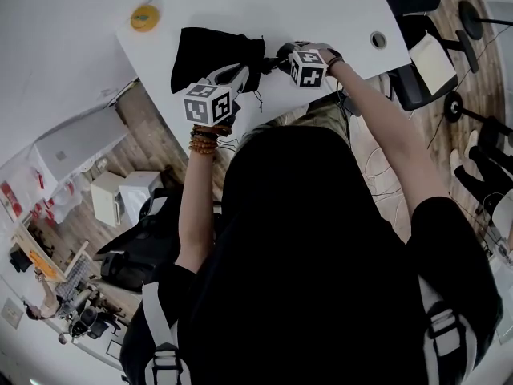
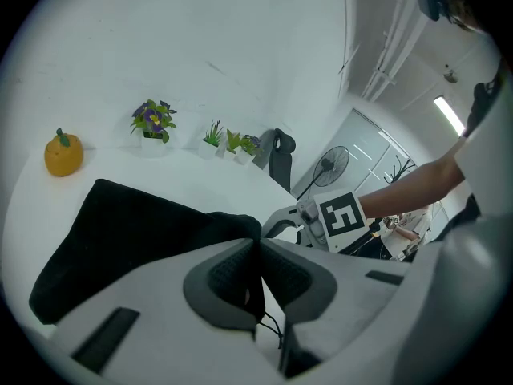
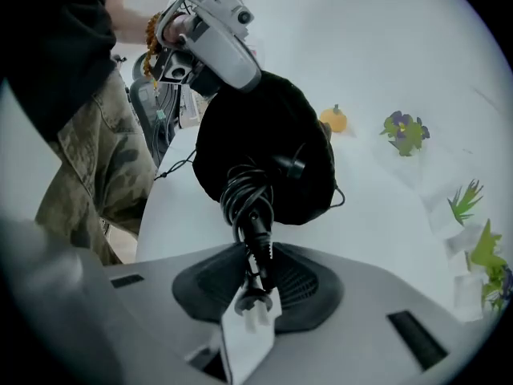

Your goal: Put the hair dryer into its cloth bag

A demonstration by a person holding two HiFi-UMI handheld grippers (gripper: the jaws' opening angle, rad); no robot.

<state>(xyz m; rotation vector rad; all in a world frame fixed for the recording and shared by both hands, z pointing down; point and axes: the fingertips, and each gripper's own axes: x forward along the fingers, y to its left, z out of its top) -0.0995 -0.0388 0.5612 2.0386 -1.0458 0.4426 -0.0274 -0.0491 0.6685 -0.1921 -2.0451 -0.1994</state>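
Two grippers met at the near edge of the white table [image 1: 321,6], both at the mouth of the black cloth bag [image 1: 210,53]. The left gripper [image 2: 258,267] was pinched tight on the bag's rim, with a thin drawstring hanging below its pads. The right gripper [image 3: 256,267] had narrowed onto the cord [image 3: 244,195] just above the plug, and its pads pressed on the stem.

From the right gripper, the bag lay straight ahead and slightly lower. The coiled cord ran lengthwise along the line of the jaws, from the plug up into the bag's opening. The hair dryer's body seemed to be inside already (black on black, so I could not pick it out from the cloth), leaving only the coil and plug outside. By my reading, the next move would be a push forward along that same line, feeding the coil through the mouth while the left gripper kept the rim up.

What might have got in the way was the slack cloth around the opening, the loose drawstring and the left gripper itself, just beside the coil. An orange pumpkin ornament [image 1: 144,17] and a pot of purple flowers [image 3: 405,131] stood well apart, farther back on the table
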